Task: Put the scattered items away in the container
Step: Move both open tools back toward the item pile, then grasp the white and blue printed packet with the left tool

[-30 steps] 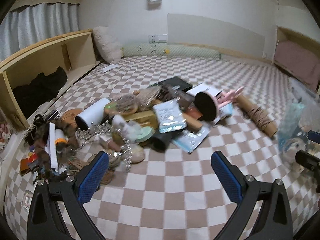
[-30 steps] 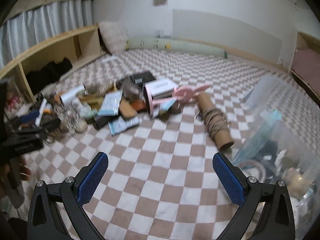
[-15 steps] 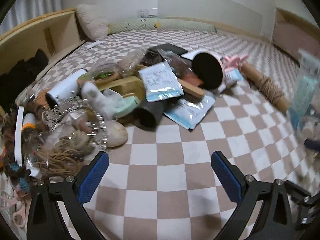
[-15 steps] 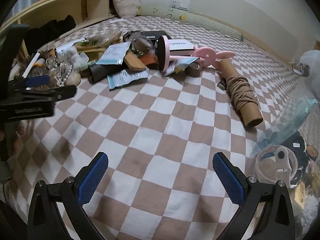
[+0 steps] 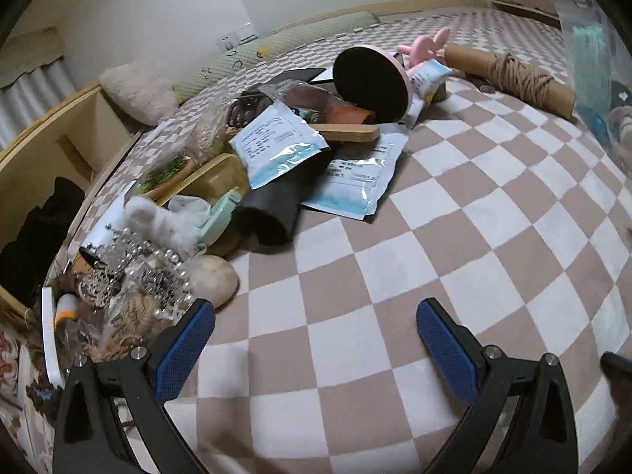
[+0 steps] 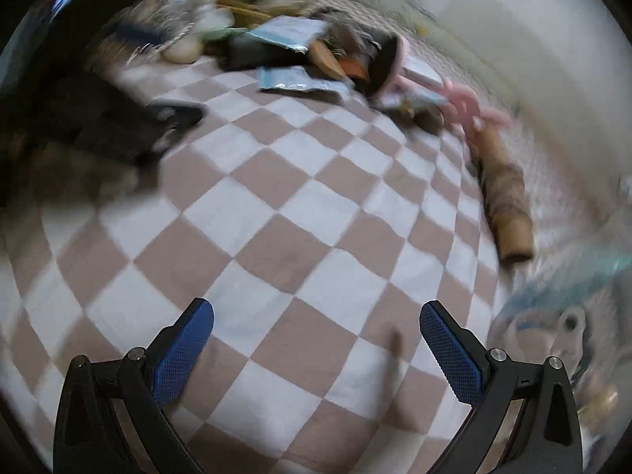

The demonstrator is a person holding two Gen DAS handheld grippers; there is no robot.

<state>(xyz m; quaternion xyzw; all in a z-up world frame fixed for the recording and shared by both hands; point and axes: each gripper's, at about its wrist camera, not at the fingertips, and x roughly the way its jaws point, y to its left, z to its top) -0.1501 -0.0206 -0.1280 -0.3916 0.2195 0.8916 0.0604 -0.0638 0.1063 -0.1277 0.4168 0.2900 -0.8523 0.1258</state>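
Note:
A heap of scattered items lies on the checkered bed cover: blue-and-white sachets, a black tube, a pink round mirror, a cardboard roll wound with twine, a pale stone and pearl strings. My left gripper is open and low over the cover, just right of the stone. My right gripper is open over bare cover; its view is blurred. The clear plastic container stands at the right, with items inside.
A wooden shelf unit with dark clothing runs along the left of the bed. A fluffy cushion and a long bolster lie by the far wall. The left gripper's body shows dark at the left of the right wrist view.
Both grippers have dropped lower and tilted toward the bed. The left one has closed in on the heap near the stone. The right view has swung and blurred with motion.

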